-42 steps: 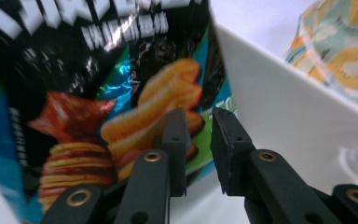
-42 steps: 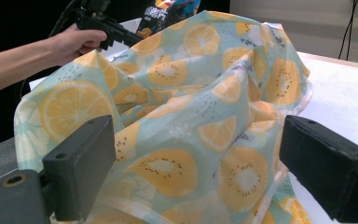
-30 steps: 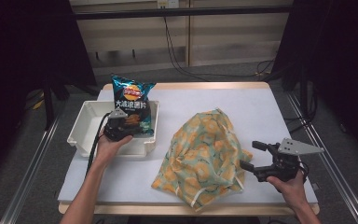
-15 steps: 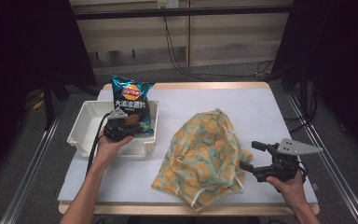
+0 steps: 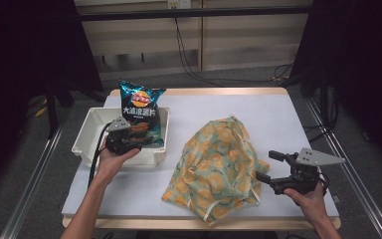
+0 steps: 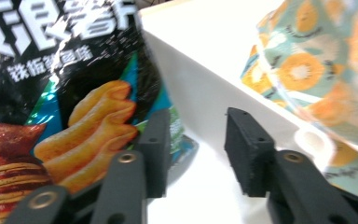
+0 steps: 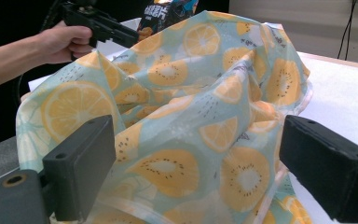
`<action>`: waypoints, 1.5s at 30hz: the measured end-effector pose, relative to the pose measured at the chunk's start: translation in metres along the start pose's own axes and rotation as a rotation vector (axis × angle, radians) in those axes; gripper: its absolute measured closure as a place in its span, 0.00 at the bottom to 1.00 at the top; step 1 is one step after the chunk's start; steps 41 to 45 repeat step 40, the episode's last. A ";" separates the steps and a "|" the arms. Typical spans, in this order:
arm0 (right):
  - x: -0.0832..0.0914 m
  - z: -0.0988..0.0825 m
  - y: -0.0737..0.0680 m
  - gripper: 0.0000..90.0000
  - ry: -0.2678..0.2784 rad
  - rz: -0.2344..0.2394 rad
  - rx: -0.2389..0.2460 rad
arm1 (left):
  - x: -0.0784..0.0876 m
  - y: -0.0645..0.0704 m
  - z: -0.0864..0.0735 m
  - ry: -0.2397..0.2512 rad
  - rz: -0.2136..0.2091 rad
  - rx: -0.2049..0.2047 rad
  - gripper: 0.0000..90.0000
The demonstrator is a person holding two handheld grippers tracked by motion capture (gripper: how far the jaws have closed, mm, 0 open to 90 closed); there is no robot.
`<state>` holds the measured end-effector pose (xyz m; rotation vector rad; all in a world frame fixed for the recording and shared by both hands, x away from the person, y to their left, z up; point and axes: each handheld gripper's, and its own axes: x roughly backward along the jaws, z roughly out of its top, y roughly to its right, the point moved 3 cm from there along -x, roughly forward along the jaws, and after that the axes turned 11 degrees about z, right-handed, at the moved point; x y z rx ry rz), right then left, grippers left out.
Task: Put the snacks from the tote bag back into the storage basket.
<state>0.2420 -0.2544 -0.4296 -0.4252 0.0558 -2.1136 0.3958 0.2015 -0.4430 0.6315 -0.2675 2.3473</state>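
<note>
A dark blue chips bag leans upright in a white tray at the table's left. My left gripper sits at the bag's lower edge inside the tray. In the left gripper view it is open, with the chips bag against its left jaw and the gap holding nothing. A lemon-and-kiwi print cloth bag lies heaped at centre right. My right gripper is open just right of it. In the right gripper view it faces the cloth bag up close.
The tray's white wall rises just past the left jaws, with the cloth bag beyond it. The white tabletop is bare at the back right. Metal rails run along both table sides.
</note>
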 end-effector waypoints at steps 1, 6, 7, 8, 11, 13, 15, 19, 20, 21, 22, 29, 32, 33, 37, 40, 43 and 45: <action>0.001 0.000 0.000 0.11 0.001 0.000 -0.003 | 0.005 0.003 0.000 0.013 -0.007 0.005 0.56; 0.003 0.001 -0.001 0.11 0.003 -0.008 -0.008 | 0.022 0.016 0.000 0.052 0.014 0.000 0.38; 0.004 0.000 -0.002 0.11 0.007 -0.013 -0.005 | 0.026 0.019 -0.001 0.055 0.023 -0.008 0.32; 0.005 0.000 -0.002 0.11 0.006 -0.017 -0.005 | 0.029 0.022 -0.001 0.059 0.027 -0.017 0.28; 0.008 -0.001 -0.003 0.11 0.005 -0.028 -0.009 | 0.042 0.031 -0.005 0.063 0.030 -0.033 0.22; 0.010 -0.003 -0.003 0.11 0.003 -0.034 -0.010 | 0.049 0.036 -0.008 0.073 0.034 -0.049 0.19; 0.011 -0.005 -0.003 0.11 0.000 -0.038 -0.015 | 0.055 0.039 -0.011 0.074 0.044 -0.043 0.18; 0.014 -0.009 -0.004 0.11 -0.010 -0.049 -0.015 | 0.065 0.045 -0.020 0.087 0.046 -0.012 0.15; 0.015 -0.010 -0.004 0.11 -0.012 -0.054 -0.019 | 0.068 0.047 -0.022 0.090 0.051 -0.016 0.15; 0.016 -0.011 -0.004 0.11 -0.012 -0.054 -0.017 | 0.070 0.050 -0.024 0.099 0.049 -0.006 0.15; 0.017 -0.011 -0.005 0.11 -0.008 -0.058 -0.022 | 0.073 0.053 -0.028 0.107 0.045 0.010 0.14; 0.025 -0.017 -0.008 0.11 0.010 -0.082 -0.016 | 0.092 0.070 -0.050 0.161 0.101 0.046 0.13; 0.028 -0.018 -0.010 0.11 0.018 -0.102 -0.013 | 0.100 0.074 -0.059 0.185 0.112 0.066 0.13; 0.030 -0.019 -0.010 0.11 0.019 -0.098 -0.012 | 0.104 0.076 -0.062 0.217 0.126 0.069 0.13; 0.031 -0.025 -0.012 0.11 0.026 -0.123 -0.015 | 0.111 0.081 -0.073 0.230 0.129 0.029 0.11; 0.029 -0.027 -0.013 0.11 0.031 -0.139 -0.010 | 0.111 0.079 -0.075 0.226 0.125 0.049 0.11; 0.029 -0.027 -0.013 0.11 0.031 -0.139 -0.010 | 0.111 0.079 -0.075 0.226 0.125 0.049 0.11; 0.029 -0.027 -0.013 0.11 0.031 -0.139 -0.010 | 0.111 0.079 -0.075 0.226 0.125 0.049 0.11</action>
